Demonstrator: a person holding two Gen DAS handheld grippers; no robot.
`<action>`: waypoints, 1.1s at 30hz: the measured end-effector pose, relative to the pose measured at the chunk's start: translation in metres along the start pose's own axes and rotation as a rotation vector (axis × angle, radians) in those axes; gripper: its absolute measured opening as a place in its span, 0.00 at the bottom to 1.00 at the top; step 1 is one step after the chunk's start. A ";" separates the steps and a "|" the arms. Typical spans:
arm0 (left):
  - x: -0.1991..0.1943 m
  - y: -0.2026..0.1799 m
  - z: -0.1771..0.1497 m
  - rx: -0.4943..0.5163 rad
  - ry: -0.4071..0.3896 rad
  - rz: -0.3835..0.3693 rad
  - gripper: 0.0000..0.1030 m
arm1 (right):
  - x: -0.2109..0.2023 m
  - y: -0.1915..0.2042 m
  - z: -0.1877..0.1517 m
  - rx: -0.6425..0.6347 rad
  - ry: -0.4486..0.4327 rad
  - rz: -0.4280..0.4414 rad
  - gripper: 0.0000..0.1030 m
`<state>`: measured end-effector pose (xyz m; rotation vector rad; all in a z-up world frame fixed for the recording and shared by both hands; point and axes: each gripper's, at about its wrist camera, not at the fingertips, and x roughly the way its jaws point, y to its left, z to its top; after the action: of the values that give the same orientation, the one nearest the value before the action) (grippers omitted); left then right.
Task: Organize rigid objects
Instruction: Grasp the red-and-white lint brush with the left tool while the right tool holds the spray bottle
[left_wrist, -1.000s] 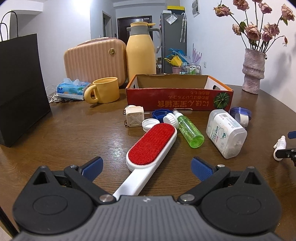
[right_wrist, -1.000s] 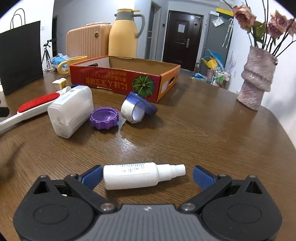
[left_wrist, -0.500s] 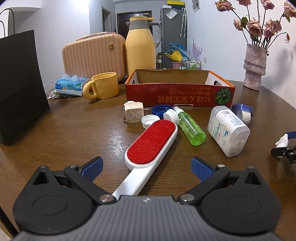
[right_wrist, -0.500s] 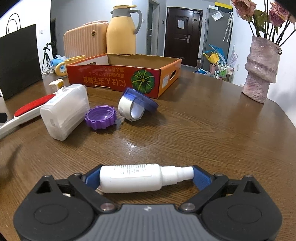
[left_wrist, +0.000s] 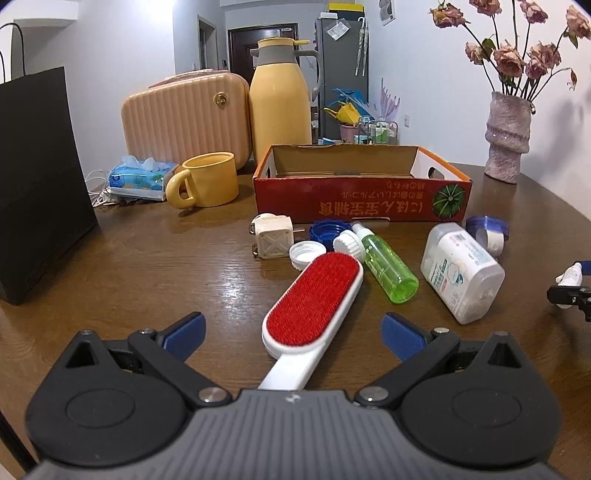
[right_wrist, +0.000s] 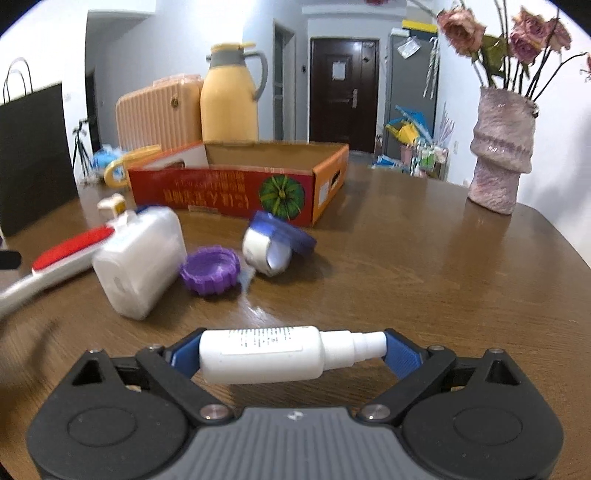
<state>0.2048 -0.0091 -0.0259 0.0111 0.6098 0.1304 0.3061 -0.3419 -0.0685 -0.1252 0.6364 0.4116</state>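
My right hand-held gripper (right_wrist: 291, 350) has the little white spray bottle (right_wrist: 273, 354) clamped lengthwise between its blue pads, base on one pad and nozzle tip on the other, just above the wooden surface (right_wrist: 424, 280). My left hand-held gripper (left_wrist: 293, 330) is wide open with nothing gripped; the red lint brush (left_wrist: 314, 302) lies on the surface with its white handle running between the pads, touching neither. Past the brush are a green bottle (left_wrist: 388, 267), a white tub (left_wrist: 461, 271) on its side, a few loose caps and a plug adapter (left_wrist: 271, 240). The orange cardboard box (left_wrist: 362, 199) sits behind all that, open side up.
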 end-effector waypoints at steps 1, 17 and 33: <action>0.000 0.002 0.002 -0.004 0.005 -0.012 1.00 | -0.003 0.003 0.000 0.006 -0.014 0.000 0.95; 0.024 0.010 0.029 0.086 0.112 -0.096 1.00 | -0.039 0.060 0.008 0.120 -0.187 -0.002 0.95; 0.075 0.006 0.041 0.185 0.243 -0.157 1.00 | -0.042 0.097 0.007 0.155 -0.196 -0.028 0.95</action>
<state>0.2880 0.0075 -0.0348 0.1272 0.8612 -0.0785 0.2398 -0.2656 -0.0366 0.0541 0.4705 0.3415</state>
